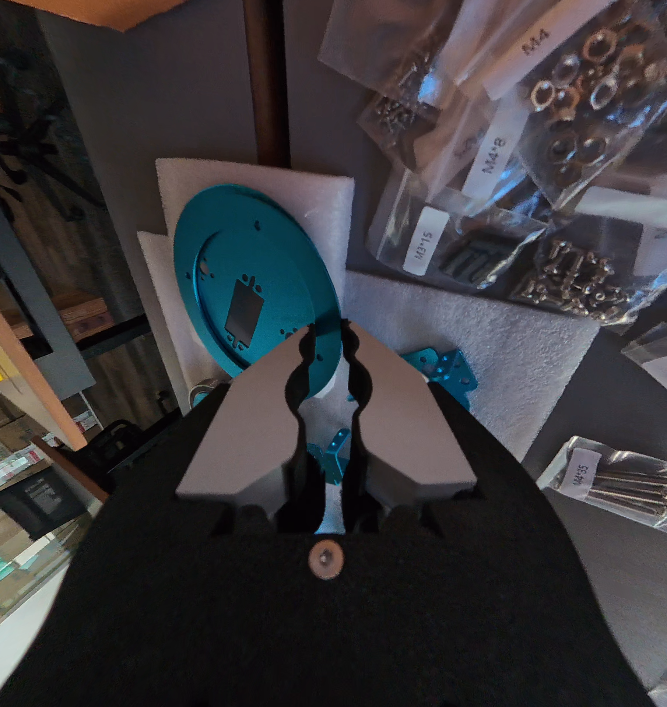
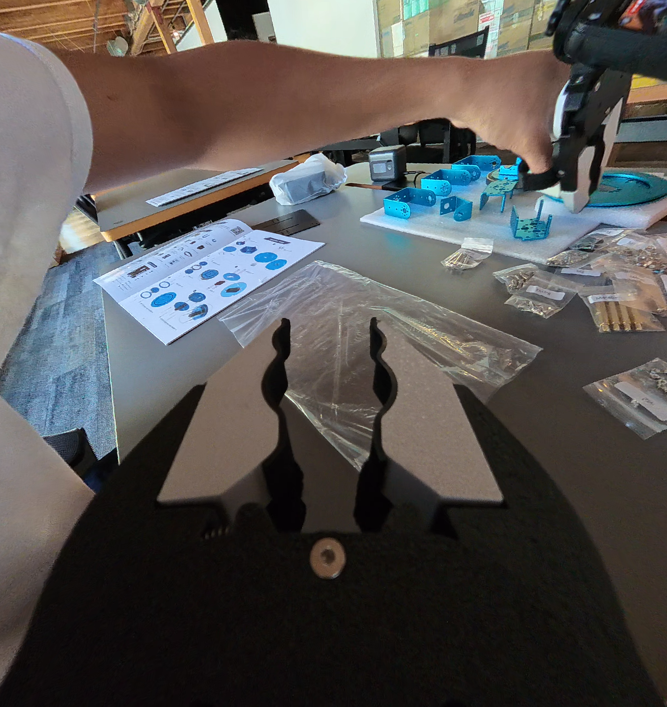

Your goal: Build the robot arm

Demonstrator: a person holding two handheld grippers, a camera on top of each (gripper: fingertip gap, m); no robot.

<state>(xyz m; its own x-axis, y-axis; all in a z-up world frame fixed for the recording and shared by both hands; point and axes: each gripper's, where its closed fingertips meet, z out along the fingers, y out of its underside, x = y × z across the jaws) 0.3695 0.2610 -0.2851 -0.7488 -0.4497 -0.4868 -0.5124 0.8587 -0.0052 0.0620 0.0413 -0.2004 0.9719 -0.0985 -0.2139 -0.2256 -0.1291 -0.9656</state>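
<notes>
The grey tabletop (image 2: 419, 245) filled both views, and a white foam sheet (image 1: 458, 336) lay on it at centre right of the left wrist view. On that sheet rested a round blue metal plate (image 1: 247, 275), centre left of the frame; it looked stiff, thin and slick, probably light, and its rim seemed the likeliest place to take hold. The left gripper (image 1: 326, 327) hovered over the plate's lower right edge, its fingers nearly pressed together with a narrow gap and nothing between them. A small blue bracket (image 1: 446, 371) lay just beside the right finger, and another blue bracket (image 1: 335, 455) showed through the gap lower down; both crowded that edge. Clear bags of screws and nuts (image 1: 553, 134) were piled at upper right.

In the right wrist view, the right gripper (image 2: 328, 325) sat low centre with fingers spread and empty, above a crumpled clear plastic bag (image 2: 362, 325). An open instruction booklet (image 2: 209, 275) lay at centre left.
</notes>
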